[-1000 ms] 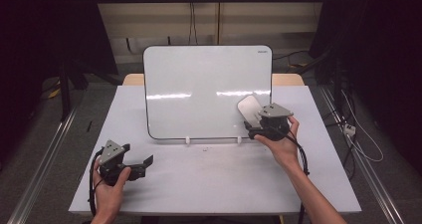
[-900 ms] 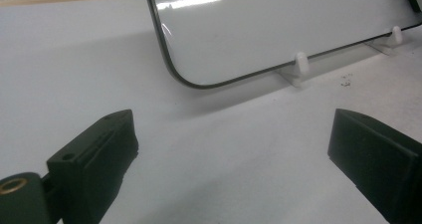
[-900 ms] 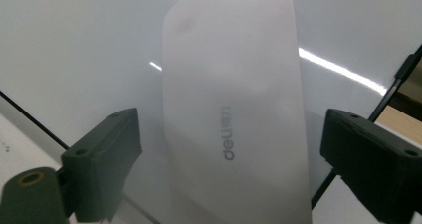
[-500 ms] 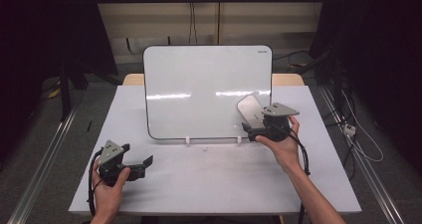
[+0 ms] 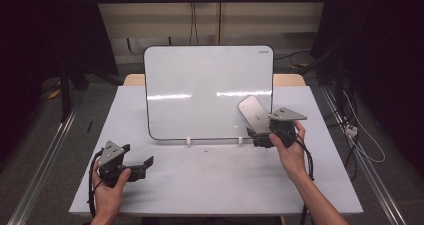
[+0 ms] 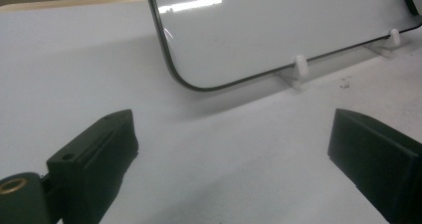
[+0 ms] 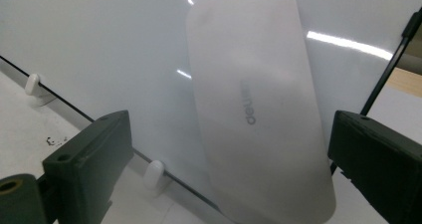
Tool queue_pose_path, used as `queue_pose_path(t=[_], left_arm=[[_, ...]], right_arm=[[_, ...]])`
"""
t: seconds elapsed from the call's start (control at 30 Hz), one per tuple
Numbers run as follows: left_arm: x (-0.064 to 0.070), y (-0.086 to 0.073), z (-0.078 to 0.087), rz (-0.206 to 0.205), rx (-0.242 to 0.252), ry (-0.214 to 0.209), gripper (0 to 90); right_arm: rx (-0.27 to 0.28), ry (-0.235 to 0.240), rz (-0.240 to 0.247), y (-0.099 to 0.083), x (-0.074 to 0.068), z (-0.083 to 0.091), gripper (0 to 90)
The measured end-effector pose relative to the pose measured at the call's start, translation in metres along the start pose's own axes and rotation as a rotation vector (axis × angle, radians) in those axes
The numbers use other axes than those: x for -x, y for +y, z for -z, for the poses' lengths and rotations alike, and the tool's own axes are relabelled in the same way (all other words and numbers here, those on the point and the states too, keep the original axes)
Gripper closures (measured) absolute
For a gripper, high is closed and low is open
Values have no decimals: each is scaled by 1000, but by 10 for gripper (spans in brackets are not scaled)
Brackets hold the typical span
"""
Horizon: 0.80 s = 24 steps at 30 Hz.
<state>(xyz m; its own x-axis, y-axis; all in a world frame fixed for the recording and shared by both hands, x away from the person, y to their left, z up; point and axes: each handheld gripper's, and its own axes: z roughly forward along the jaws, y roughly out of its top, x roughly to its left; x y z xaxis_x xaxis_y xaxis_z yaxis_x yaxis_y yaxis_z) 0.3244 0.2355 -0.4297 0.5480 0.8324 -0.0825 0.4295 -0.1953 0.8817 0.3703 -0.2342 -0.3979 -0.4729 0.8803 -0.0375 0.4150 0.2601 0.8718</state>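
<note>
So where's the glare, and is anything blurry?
High view: a bright light streak crosses the whiteboard. Left gripper view: glare near the board's top edge, jaws soft. Right gripper view: a streak beside the white eraser, whose lettering looks soft.

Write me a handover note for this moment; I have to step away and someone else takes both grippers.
Left gripper: open, holds nothing, low over the table at front left.
Right gripper: open, jaws on either side of the white eraser without clamping it.
The eraser lies against the lower right of the whiteboard, which stands upright in two white feet.
Done: right gripper lined up on the eraser. The board looks blank.
Left: probably close the jaws on the eraser, then move it as needed.
</note>
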Motion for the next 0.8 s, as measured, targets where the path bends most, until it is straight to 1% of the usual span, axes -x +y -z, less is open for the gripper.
queue_pose_path(t=[0.1,0.13,0.17,0.27,0.4,0.47,0.67,0.8], left_arm=[[2,0,1,-7,0,1,49],[2,0,1,-9,1,1,49],[3,0,1,-6,2,-2,49],[3,0,1,-7,2,0,48],[3,0,1,-6,5,2,49],[3,0,1,-4,4,3,49],[3,0,1,-6,4,3,49],[3,1,2,-3,9,12,48]], right_arm=[[0,16,-22,-1,0,3,45],[-1,21,-22,-2,-1,4,44],[-7,17,-22,-3,-1,6,44],[-1,1,-22,-7,-3,10,47],[5,-19,-39,-13,-4,15,50],[6,-34,-38,-17,-4,18,58],[26,-51,-62,-28,-3,26,69],[31,-68,-67,-34,0,32,76]])
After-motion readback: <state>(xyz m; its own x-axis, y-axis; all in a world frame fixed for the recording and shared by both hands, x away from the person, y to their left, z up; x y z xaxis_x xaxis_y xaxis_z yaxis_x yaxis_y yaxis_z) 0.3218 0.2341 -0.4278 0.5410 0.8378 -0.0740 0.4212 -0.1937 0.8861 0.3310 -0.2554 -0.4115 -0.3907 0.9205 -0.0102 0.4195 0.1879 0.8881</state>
